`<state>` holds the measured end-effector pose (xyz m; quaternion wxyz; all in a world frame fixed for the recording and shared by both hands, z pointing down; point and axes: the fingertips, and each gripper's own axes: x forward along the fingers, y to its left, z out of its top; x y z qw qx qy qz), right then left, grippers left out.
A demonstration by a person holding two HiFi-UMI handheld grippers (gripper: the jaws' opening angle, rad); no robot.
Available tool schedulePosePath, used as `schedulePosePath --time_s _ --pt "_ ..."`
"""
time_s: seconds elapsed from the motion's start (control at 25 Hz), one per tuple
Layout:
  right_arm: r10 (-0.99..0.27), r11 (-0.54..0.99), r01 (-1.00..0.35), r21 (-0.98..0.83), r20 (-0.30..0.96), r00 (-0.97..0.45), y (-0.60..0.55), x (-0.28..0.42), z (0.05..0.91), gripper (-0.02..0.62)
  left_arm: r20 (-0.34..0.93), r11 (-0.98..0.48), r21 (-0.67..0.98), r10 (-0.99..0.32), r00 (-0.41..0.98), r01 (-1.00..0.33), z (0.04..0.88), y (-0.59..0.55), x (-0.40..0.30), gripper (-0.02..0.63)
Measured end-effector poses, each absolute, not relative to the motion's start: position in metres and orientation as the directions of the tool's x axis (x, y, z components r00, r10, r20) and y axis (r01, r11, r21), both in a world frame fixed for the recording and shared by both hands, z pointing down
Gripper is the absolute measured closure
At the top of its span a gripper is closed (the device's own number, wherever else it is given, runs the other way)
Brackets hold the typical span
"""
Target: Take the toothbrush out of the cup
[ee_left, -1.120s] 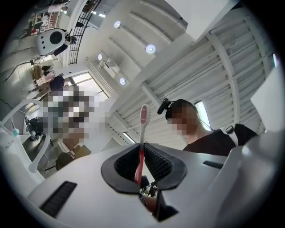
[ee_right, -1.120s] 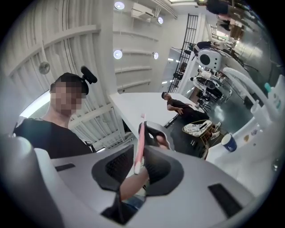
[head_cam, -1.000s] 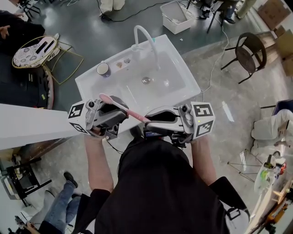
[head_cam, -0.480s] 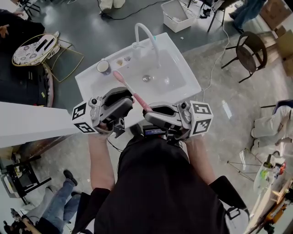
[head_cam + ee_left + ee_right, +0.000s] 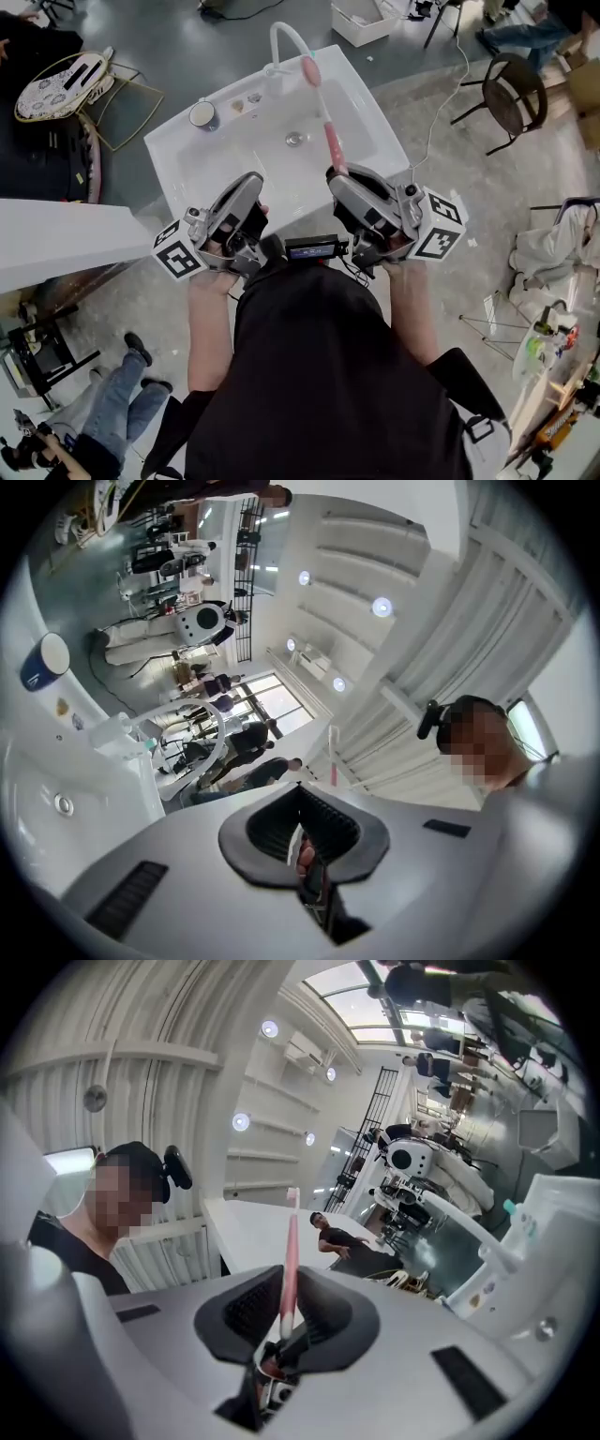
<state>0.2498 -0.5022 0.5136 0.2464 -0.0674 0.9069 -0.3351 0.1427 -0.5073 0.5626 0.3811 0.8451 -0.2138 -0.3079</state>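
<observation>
My right gripper (image 5: 339, 173) is shut on the handle end of the pink toothbrush (image 5: 322, 112), which sticks out over the white sink (image 5: 187, 164) with its head near the faucet (image 5: 281, 37). In the right gripper view the toothbrush (image 5: 290, 1260) rises from between the pads of that gripper (image 5: 284, 1312). The left gripper (image 5: 251, 180) hovers at the sink's near edge; its jaws are closing and meet with nothing between them, as the left gripper view (image 5: 300, 827) shows. The blue-and-white cup (image 5: 202, 114) stands on the sink's back left corner, apart from both grippers.
A dark chair (image 5: 511, 94) stands to the right of the sink and a white bin (image 5: 361, 19) behind it. A round patterned stool (image 5: 56, 84) is at the far left, a white slab (image 5: 56, 244) beside my left arm. People stand around the room.
The toothbrush swung from lying across toward the left gripper to pointing far out over the sink in the right gripper. The left gripper dropped lower and shut.
</observation>
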Motion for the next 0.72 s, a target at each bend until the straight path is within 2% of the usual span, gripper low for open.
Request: schedulePosePath --time_s 0.72 --pt "-0.272 0.788 -0.001 -0.616 -0.345 -0.898 -0.486 0.251 0.519 0.543 -0.313 -0.624 0.77 -0.555 0.771 -0.136 0.559 -0.486 0.181 0.6"
